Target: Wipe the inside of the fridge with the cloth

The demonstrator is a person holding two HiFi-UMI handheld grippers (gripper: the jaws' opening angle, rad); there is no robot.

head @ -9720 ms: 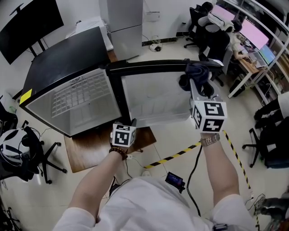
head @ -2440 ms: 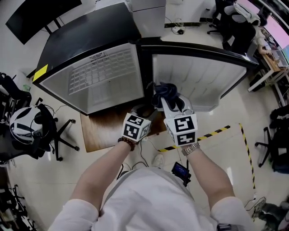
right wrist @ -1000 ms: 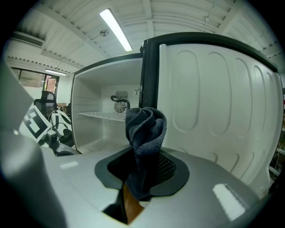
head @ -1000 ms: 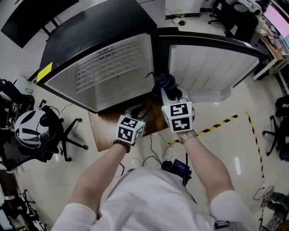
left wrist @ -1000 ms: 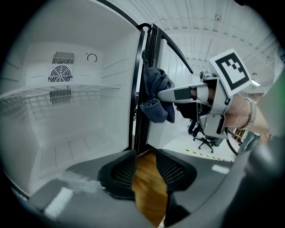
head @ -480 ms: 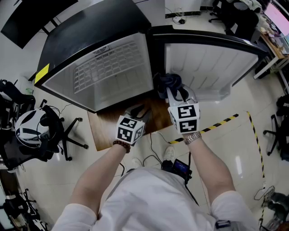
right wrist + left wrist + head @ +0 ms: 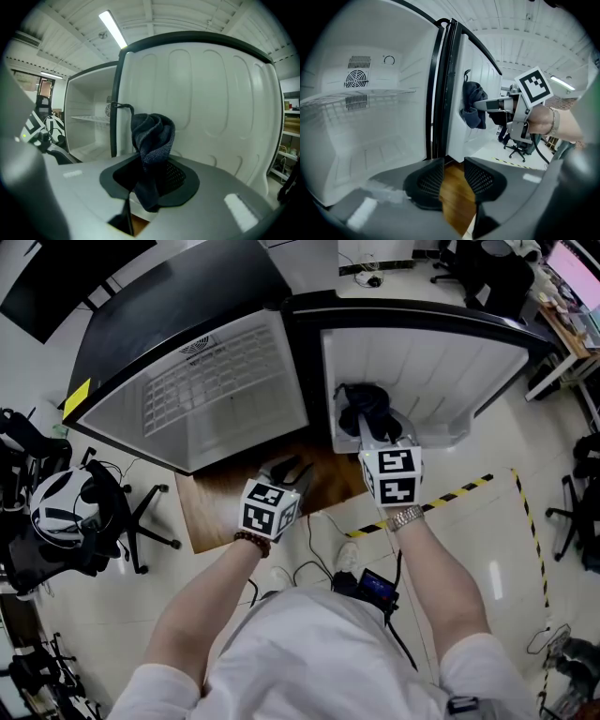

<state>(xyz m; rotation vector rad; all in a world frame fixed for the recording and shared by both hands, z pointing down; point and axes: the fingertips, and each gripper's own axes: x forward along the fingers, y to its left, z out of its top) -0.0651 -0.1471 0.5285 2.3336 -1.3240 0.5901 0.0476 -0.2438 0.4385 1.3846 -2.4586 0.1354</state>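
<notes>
A small black fridge (image 7: 178, 310) stands with its door swung open to the right. Its white compartment (image 7: 225, 390) holds a wire shelf (image 7: 347, 96). My right gripper (image 7: 370, 423) is shut on a bunched dark blue cloth (image 7: 364, 404), which is held up close in front of the white inner liner of the door (image 7: 441, 371); contact with the liner is not clear. In the right gripper view the cloth (image 7: 151, 140) hangs down between the jaws. My left gripper (image 7: 289, 468) is open and empty, low in front of the fridge's hinge side (image 7: 445, 84).
A wooden board (image 7: 225, 498) lies on the floor under the fridge front. Yellow-black tape (image 7: 450, 493) runs across the floor at the right. Office chairs (image 7: 84, 521) stand at the left, a black screen (image 7: 56, 277) at the top left, desks at the far right.
My right gripper has carried the cloth to the right, from the fridge's hinge edge to in front of the door's inner liner. The left gripper has stayed about where it was.
</notes>
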